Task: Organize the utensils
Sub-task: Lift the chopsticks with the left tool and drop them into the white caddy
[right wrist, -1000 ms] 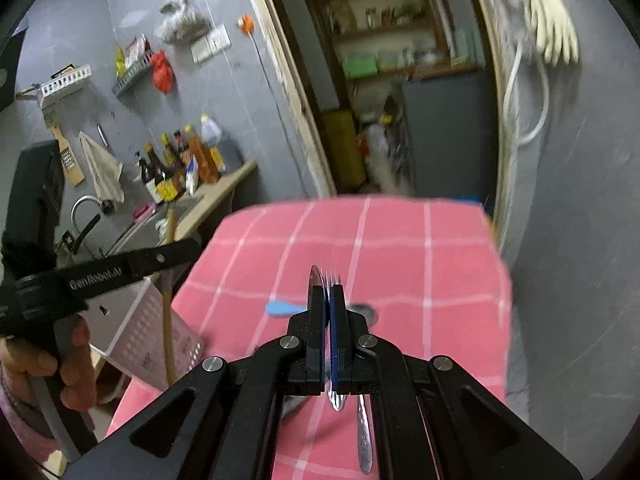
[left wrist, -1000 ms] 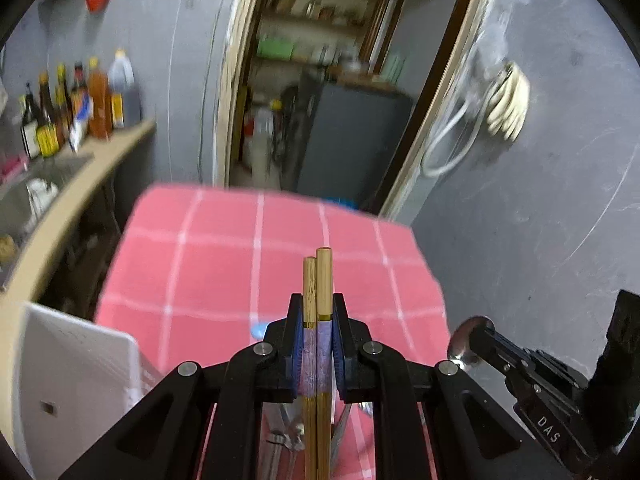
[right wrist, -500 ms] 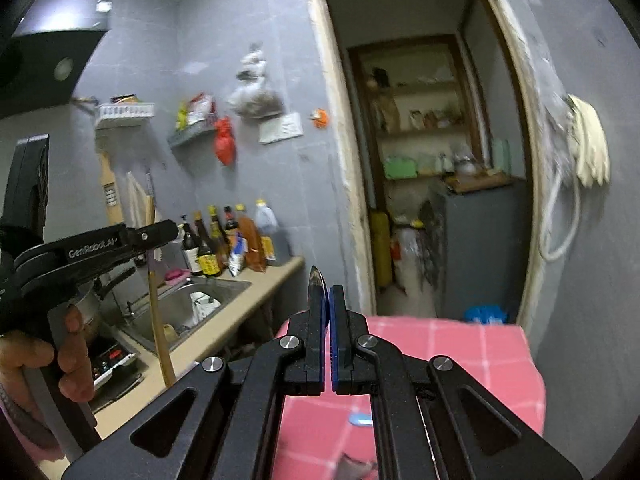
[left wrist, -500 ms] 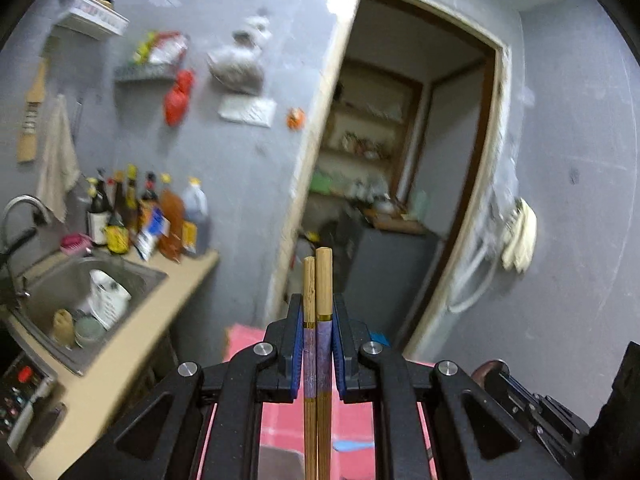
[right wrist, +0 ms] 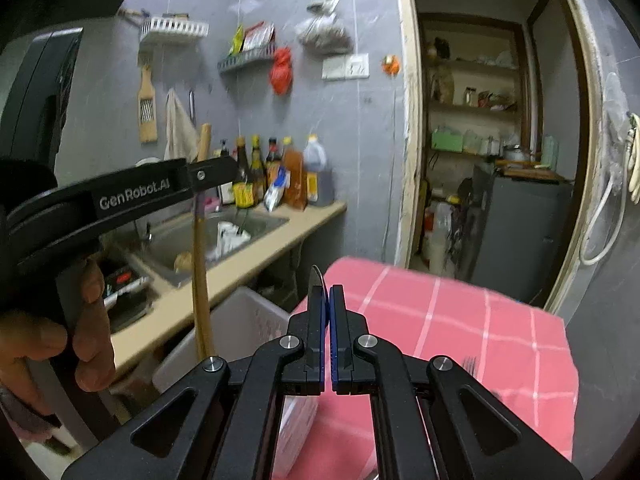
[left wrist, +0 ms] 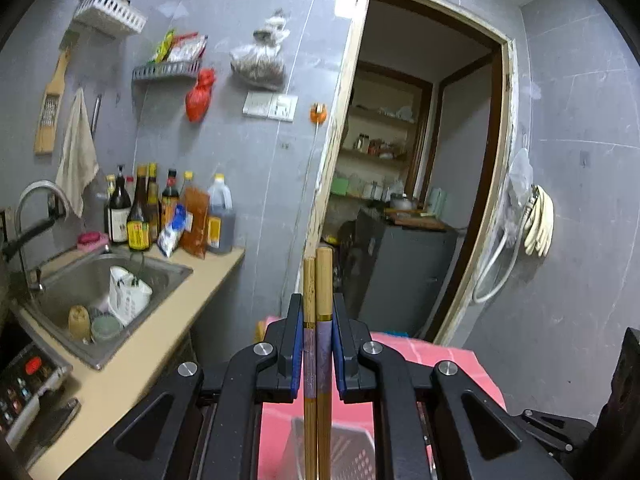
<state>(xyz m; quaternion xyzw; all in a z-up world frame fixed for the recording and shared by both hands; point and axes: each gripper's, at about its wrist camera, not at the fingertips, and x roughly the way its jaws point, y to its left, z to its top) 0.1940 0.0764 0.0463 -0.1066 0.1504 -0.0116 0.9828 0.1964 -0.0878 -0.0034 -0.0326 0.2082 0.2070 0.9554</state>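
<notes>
Jaws clamp chopsticks, right pair – knife

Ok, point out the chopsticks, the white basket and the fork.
chopsticks [left wrist: 318, 280]: left wrist view, bare wooden shafts beyond the fingers.
white basket [right wrist: 244, 316]: right wrist view, its near outer wall beside the counter.
fork [right wrist: 469, 365]: right wrist view, tines showing over the right gripper's arm.

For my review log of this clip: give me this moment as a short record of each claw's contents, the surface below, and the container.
left claw: shut on pair of wooden chopsticks, tips pointing forward
right claw: shut on thin metal utensil; type unclear
surface: table with pink checked cloth
container: white perforated basket at the table's near left edge
loose item: fork on the cloth
</notes>
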